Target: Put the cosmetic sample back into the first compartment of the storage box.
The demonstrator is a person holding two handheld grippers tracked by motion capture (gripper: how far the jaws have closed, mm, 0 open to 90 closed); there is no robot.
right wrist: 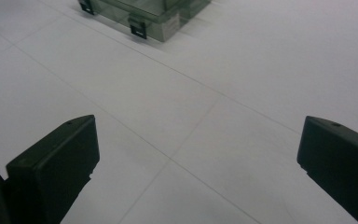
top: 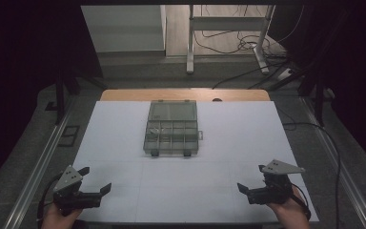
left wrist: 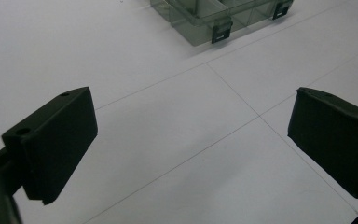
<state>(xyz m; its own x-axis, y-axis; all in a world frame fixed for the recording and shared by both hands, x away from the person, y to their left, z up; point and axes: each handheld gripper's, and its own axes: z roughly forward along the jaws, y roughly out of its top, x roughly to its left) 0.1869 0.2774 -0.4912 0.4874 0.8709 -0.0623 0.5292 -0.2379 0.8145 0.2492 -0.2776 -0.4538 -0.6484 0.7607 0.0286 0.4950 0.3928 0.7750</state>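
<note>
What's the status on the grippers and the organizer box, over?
Left gripper open, empty, near table edge. Right gripper likewise. Organizer box mid-table, closed, untouched. Path clear.

White table top [top: 124,143] with thin grid lines, clear compartment box [top: 171,128] lying mid-table, lid open

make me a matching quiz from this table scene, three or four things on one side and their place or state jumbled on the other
Things:
1. left claw
2. right claw
3. compartment box
4. white table sheet

Places or states:
A. smoky clear plastic, at the middle of the table, two dark latches on its near edge
B. open, empty, at the near left corner
C. marked with thin grid lines, under everything
D. open, empty, at the near right corner

Pairs: 1-B, 2-D, 3-A, 4-C
</note>
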